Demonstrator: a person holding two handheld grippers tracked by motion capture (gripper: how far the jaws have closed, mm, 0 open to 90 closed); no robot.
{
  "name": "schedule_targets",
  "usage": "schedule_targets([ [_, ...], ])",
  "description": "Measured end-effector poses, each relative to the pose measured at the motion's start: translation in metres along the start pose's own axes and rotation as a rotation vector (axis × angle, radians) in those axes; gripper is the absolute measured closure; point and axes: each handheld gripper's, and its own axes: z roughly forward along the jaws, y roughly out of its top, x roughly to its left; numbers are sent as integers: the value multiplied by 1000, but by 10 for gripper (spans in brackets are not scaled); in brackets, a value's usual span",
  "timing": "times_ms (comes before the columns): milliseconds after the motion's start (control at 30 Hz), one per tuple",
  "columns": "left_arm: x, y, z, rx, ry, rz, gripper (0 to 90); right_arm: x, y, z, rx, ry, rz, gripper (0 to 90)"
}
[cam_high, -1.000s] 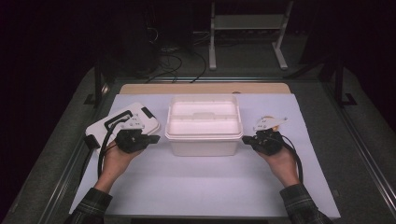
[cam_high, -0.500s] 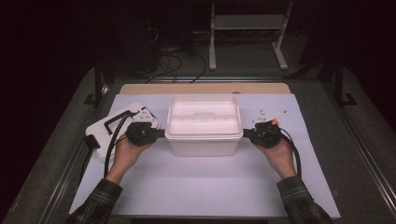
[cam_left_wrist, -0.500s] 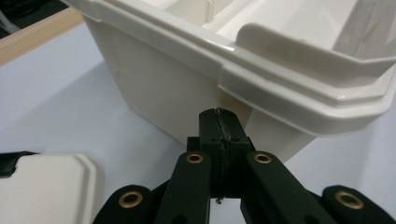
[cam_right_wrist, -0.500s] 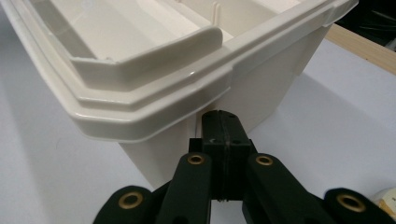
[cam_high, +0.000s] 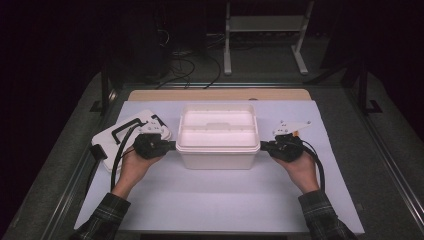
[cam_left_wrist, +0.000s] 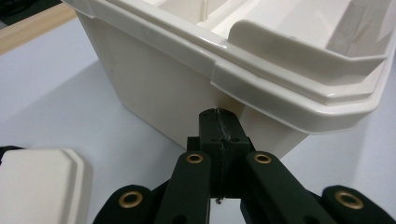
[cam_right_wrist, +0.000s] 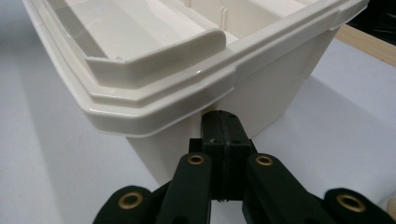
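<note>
White lidless bin (cam_high: 218, 140) sits mid-table on the white sheet (cam_high: 215, 200), long axis running 9-to-3 across the table. An inner tray (cam_high: 218, 128) rests inside its rim.

Left gripper (cam_high: 169, 146) at the bin's 9 o'clock end, right gripper (cam_high: 264, 146) at its 3 o'clock end — each equally near. In the gripper views both sets of jaws are pressed together with nothing between them, tips tucked just under the overhanging lip (cam_left_wrist: 299, 100) and near or against the end wall; contact can't be confirmed.

Judgement: a two-ended lift by the lip looks likely — it would turn on both tips staying level under the rim.

White lid-like panel (cam_high: 127, 132) lies at the bin's 9 o'clock, beyond the left hand (cam_high: 132, 167).
</note>
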Motion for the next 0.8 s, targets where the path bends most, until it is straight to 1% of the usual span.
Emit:
schedule_targets([
  [200,-6,-3,-5,5,1,4,900,9,-2,-4,11,8,-16,899],
  [367,-11,-7,-10,4,-4,-1,900,14,-2,-6,16,14,-21,899],
  [567,-16,-13,-17,-1,-12,-8,900,21,-5,-8,8,34,-22,899],
  [667,-20,-15,-20,2,-11,-4,900,26,-6,-10,16,38,-33,899],
  [800,-24,-17,-24,4,-12,-1,900,31,-7,-12,21,43,-34,899],
])
